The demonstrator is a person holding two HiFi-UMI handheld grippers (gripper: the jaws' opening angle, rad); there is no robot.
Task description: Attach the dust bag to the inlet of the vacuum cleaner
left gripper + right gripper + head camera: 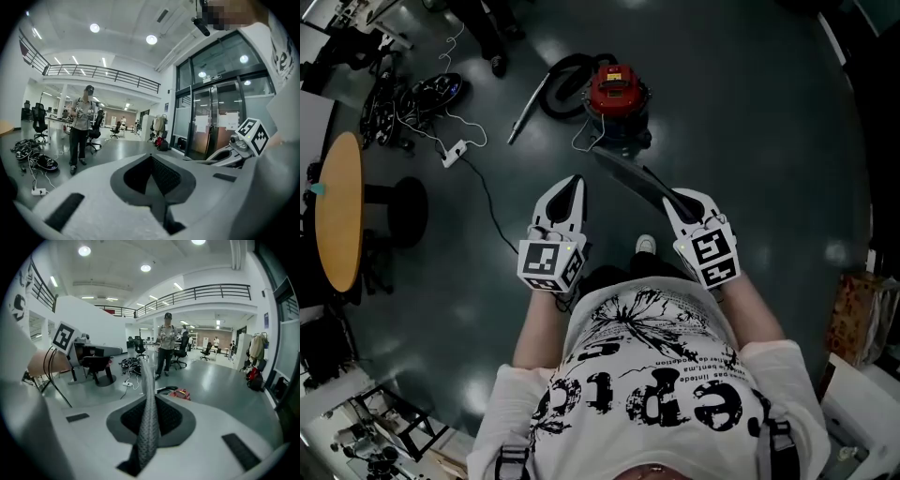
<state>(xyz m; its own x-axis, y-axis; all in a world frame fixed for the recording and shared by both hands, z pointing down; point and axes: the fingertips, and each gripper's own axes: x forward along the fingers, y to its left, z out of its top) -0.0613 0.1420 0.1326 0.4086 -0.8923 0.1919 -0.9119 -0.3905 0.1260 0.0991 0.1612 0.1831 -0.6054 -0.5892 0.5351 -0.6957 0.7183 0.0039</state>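
So in the head view the red-topped vacuum cleaner [617,94] sits on the dark floor [750,141] out in front of the person. The flat grey dust bag [628,176] sticks out of the right gripper [677,199] toward it, and the left gripper [572,187] is off beside the bag, not touching it. Left gripper view: the left gripper [151,159] has its jaws pressed together with nothing in them. Right gripper view: the right gripper [149,404] is clamped on the dust bag [146,380], seen edge-on, and the vacuum cleaner [180,393] is down on the floor past the bag, clear of it.
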